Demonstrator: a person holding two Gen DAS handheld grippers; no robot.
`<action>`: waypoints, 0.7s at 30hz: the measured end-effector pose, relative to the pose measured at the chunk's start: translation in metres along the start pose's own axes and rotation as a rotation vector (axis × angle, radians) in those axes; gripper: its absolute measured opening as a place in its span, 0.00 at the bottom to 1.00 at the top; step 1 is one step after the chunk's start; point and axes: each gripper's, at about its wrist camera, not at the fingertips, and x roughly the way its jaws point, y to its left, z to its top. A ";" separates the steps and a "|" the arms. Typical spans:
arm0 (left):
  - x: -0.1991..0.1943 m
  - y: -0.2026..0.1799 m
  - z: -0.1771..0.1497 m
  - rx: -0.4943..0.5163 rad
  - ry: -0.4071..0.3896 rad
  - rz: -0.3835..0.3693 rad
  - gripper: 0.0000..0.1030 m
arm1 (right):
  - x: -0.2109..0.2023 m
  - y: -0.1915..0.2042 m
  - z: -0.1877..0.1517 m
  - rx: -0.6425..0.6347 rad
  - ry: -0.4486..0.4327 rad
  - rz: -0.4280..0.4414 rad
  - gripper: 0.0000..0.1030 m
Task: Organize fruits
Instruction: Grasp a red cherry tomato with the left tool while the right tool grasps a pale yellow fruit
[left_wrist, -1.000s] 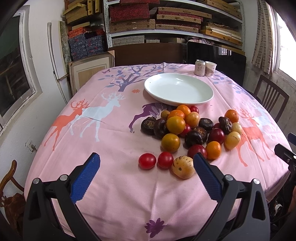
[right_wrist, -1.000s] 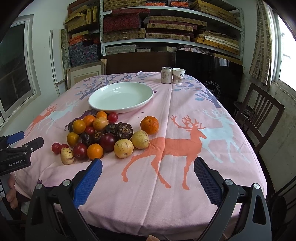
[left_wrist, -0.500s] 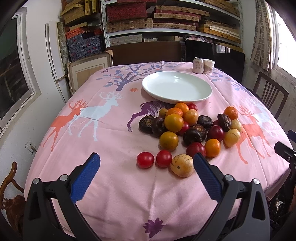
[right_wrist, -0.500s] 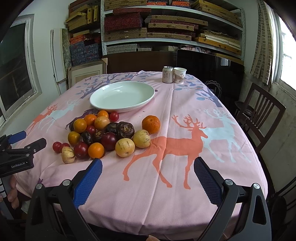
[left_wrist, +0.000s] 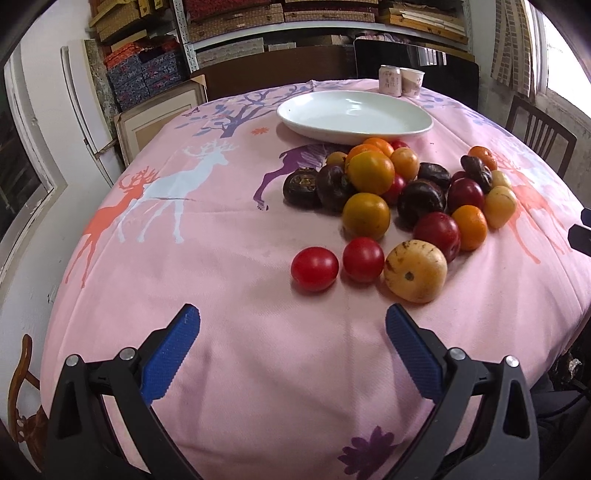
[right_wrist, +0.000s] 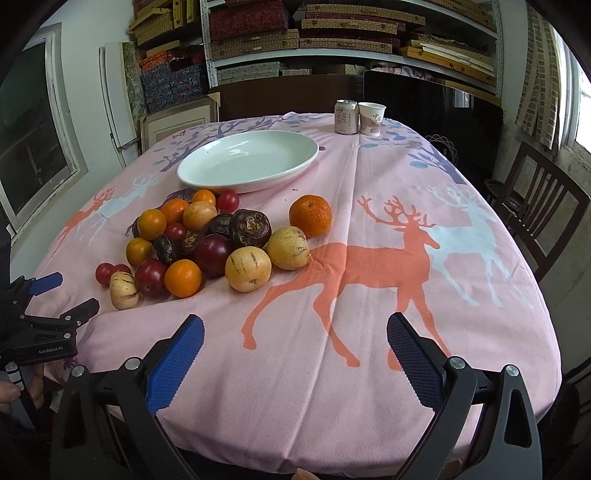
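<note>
Left gripper (left_wrist: 291, 321) spread wide, empty, low over the pink tablecloth (left_wrist: 229, 325); right gripper (right_wrist: 295, 332) also spread, empty. Fruit pile (left_wrist: 399, 192) sits just ahead of the left one; two red tomatoes (left_wrist: 314, 268) nearest, pale melon-like fruit (left_wrist: 415, 270) ahead-right. Empty white plate (left_wrist: 354, 114) beyond the pile. Risk: round fruit touching each other, a nudge could roll them toward the table edge. Dark wrinkled fruits (left_wrist: 332, 182) hard to identify; right gripper mostly cut off in left view.

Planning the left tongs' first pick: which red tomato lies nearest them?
The leftmost red tomato, alone at the pile's near-left edge; its twin sits further right, beside the yellow fruit.
</note>
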 end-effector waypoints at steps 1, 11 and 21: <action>0.003 0.001 0.001 0.004 -0.001 -0.001 0.96 | 0.002 0.000 0.000 -0.001 0.005 0.002 0.97; 0.022 0.014 0.009 0.041 -0.009 -0.024 0.79 | 0.023 -0.005 0.003 0.017 0.061 0.011 0.97; 0.033 0.001 0.016 0.087 -0.025 -0.164 0.28 | 0.034 -0.006 0.004 0.015 0.087 0.013 0.97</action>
